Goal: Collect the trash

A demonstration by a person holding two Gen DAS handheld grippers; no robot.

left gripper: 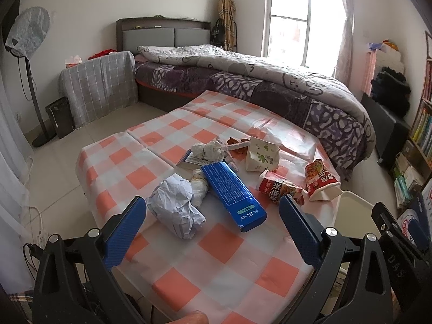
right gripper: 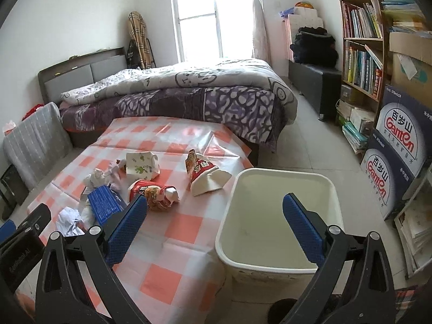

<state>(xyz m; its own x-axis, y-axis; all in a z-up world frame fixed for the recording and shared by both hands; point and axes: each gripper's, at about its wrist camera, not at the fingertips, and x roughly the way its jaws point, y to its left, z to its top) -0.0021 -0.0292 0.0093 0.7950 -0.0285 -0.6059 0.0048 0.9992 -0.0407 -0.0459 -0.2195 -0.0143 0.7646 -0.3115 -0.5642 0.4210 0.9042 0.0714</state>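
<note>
Trash lies on a table with an orange-and-white checked cloth (left gripper: 216, 264). A crumpled white paper ball (left gripper: 175, 210) and a blue box (left gripper: 232, 195) sit just ahead of my left gripper (left gripper: 213, 210), which is open and empty above them. Farther back lie a crushed red cup (left gripper: 278, 187), a red-and-white carton (left gripper: 321, 181) and a white carton with green print (left gripper: 260, 154). My right gripper (right gripper: 216, 210) is open and empty, over the gap between the table and a white bin (right gripper: 280, 216). The crushed cup (right gripper: 154, 191) lies by its left finger.
A bed with a purple quilt (left gripper: 270, 86) stands behind the table. A bookshelf (right gripper: 361, 48) and stacked water boxes (right gripper: 399, 145) line the right wall. A fan (left gripper: 29, 54) and a dark bin (left gripper: 58, 116) stand at the left.
</note>
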